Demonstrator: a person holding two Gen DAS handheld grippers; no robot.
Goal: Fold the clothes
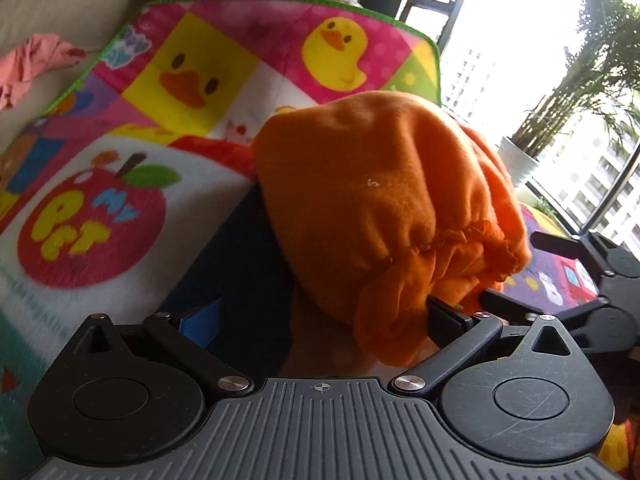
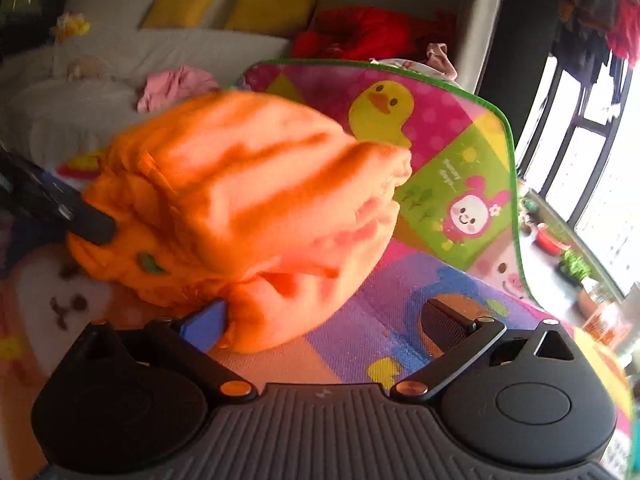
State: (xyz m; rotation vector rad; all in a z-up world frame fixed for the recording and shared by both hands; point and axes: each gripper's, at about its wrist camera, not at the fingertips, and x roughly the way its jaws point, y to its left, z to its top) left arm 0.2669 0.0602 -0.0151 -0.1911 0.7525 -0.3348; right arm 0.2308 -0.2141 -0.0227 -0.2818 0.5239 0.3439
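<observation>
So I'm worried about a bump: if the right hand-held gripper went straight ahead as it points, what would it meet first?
Probably the play mat between its open fingers, since the orange garment sits left of centre, touching its left finger; depth is unclear.

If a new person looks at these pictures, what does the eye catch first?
First, the bunched bright orange fleece garment, filling the middle of both views above the mat. Next, the colourful foam play mat with yellow ducks under and behind it. Far back, a pink cloth lies on the white sofa.
</observation>
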